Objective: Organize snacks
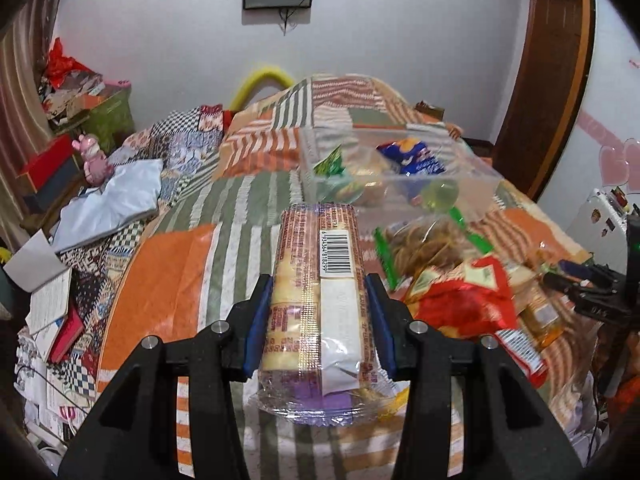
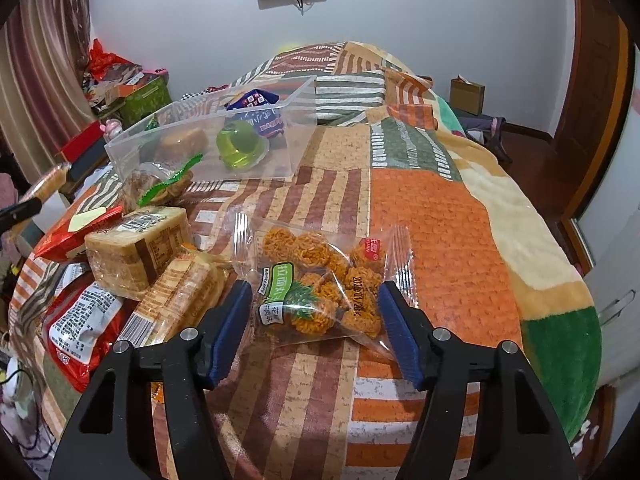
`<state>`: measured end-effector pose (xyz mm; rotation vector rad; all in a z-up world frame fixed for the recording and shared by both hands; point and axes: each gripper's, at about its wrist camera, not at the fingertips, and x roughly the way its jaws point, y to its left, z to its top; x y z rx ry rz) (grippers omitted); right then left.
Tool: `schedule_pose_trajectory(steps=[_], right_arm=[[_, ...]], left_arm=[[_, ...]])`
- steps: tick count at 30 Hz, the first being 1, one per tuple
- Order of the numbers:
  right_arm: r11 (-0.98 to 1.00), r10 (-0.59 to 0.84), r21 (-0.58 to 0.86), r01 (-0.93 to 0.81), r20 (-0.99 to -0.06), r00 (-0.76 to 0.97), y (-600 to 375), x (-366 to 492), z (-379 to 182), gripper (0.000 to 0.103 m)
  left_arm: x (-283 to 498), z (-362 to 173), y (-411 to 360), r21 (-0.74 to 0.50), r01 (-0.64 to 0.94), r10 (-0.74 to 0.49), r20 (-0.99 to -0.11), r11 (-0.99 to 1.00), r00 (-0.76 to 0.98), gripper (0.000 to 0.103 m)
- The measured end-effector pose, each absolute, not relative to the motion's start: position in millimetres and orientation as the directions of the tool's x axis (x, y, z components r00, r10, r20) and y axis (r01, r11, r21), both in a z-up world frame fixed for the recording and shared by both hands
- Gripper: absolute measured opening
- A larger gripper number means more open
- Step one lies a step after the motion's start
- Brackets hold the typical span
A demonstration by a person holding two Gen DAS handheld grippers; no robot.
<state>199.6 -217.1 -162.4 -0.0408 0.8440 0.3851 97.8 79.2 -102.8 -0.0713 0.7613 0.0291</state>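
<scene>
On a patchwork quilt (image 2: 420, 208), the left gripper (image 1: 318, 316) tilts downward, its blue pads clamped on a long biscuit sleeve (image 1: 316, 280) held clear of the bedding, short of the clear plastic bin (image 1: 400, 168). The right gripper (image 2: 316, 320), also angled down, straddles a bag of orange noodle snacks (image 2: 320, 280) lying nearer than the bin; its pads stand just beside the wrapper, not pressing. Only the right view shows one green jelly cup (image 2: 240, 148) clearly in the bin.
</scene>
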Motion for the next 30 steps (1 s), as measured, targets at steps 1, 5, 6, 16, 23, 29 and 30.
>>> schedule_pose_trajectory(steps=[1,5,6,16,23,29,30], right_arm=[[0.931,0.316,0.116,-0.346,-0.733,0.603,-217,199,-162,0.061],[0.931,0.325,0.13,-0.341,-0.721,0.612,-219,200,-157,0.06],[0.931,0.326,0.132,-0.34,-0.718,0.615,-219,200,-155,0.06],[0.919,0.369,0.15,-0.365,-0.656,0.658,-210,214,-123,0.057],[0.893,0.425,0.161,-0.421,-0.609,0.67,-185,232,-104,0.054],[0.865,0.46,0.155,-0.477,-0.625,0.631,-162,239,-110,0.054],[0.861,0.465,0.158,-0.483,-0.628,0.624,-159,239,-111,0.054]], left_arm=[[99,-101,77,-0.055,-0.048,-0.003,-0.687,0.997,0.726,0.045],[108,-94,71,-0.057,-0.034,-0.014,-0.677,0.998,0.735,0.045],[109,-94,70,-0.058,-0.033,-0.015,-0.676,0.998,0.737,0.045],[135,-80,63,-0.07,-0.014,-0.036,-0.658,0.997,0.752,0.045],[157,-73,60,-0.088,-0.002,-0.055,-0.646,0.996,0.761,0.045],[174,-79,59,-0.102,0.004,-0.071,-0.656,0.995,0.751,0.045],[176,-80,58,-0.102,0.006,-0.072,-0.659,0.995,0.749,0.045]])
